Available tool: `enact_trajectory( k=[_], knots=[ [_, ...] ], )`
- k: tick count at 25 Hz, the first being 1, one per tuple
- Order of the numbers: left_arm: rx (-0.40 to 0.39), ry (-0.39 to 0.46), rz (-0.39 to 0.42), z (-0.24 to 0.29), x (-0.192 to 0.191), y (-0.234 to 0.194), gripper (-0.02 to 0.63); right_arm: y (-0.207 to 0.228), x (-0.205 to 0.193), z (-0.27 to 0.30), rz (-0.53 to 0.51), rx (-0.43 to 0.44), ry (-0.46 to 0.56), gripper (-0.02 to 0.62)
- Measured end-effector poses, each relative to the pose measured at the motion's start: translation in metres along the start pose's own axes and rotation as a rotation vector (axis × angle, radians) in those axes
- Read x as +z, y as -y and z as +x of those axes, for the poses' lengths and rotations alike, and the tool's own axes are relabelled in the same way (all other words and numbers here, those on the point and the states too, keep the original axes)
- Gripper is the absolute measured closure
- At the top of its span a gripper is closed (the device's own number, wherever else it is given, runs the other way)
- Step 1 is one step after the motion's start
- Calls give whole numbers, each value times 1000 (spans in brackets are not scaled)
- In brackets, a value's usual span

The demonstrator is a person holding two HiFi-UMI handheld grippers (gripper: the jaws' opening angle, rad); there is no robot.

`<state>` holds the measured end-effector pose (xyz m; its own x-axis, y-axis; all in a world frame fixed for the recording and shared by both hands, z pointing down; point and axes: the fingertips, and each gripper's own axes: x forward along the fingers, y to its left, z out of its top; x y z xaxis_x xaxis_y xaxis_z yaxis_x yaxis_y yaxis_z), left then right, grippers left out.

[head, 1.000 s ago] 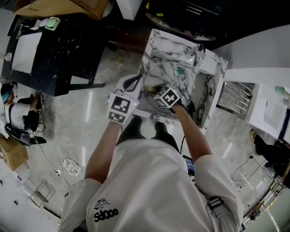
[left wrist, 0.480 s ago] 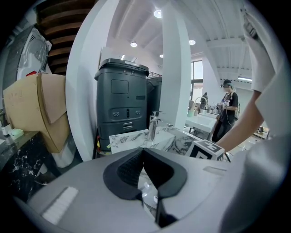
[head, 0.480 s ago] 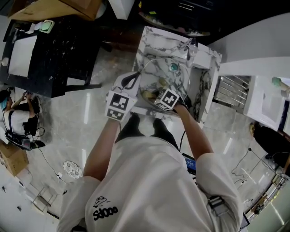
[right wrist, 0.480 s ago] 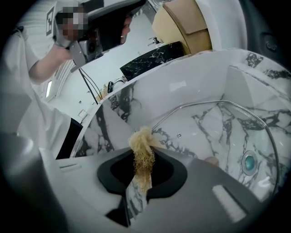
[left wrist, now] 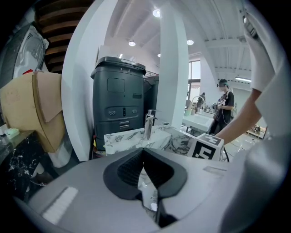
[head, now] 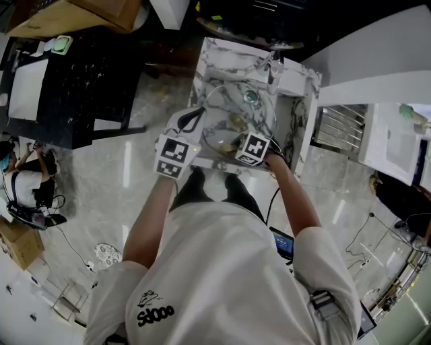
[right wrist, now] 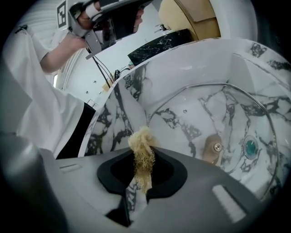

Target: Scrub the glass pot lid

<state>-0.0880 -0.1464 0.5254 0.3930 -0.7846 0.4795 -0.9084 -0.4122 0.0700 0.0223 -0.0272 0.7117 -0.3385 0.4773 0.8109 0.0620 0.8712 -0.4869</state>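
Note:
The glass pot lid [head: 225, 111] hangs tilted over the marble sink [head: 229, 57]. My left gripper [head: 199, 120] is shut on its left rim, and the thin edge shows between the left gripper's [left wrist: 146, 175] jaws. In the right gripper view the lid [right wrist: 213, 113] fills the basin, its tan knob [right wrist: 213, 148] seen through the glass. My right gripper [right wrist: 143, 168] is shut on a yellow fibrous scrubber [right wrist: 142, 148], whose tuft pokes out against the lid's near part. From the head view the right gripper [head: 241, 143] sits at the lid's near right edge.
A chrome faucet [head: 275, 64] stands at the sink's far right; its drain [right wrist: 249, 146] is green. A black table [head: 74, 74] and cardboard box [head: 74, 13] lie to the left, a white rack unit [head: 337, 131] to the right. A dark bin [left wrist: 119, 100] stands behind the sink.
My right gripper with the scrubber has slid a little towards the lid's near right edge. The left gripper keeps its hold on the rim. The head camera has drifted.

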Motion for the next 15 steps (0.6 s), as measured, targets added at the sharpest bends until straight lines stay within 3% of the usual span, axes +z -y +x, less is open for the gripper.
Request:
enact_trajectory(
  k=[5,11,15],
  knots=[
    [-13,2,3,3,2,5,597,-3,-21,-6,-35,5,-91,545],
    [-22,9,3,7,5,8,597,0,-40,-14,-4,33,-136,545],
    [-26,13,-2,7,8,9,597,9,-54,-25,27,6,-152,545]
  ],
)
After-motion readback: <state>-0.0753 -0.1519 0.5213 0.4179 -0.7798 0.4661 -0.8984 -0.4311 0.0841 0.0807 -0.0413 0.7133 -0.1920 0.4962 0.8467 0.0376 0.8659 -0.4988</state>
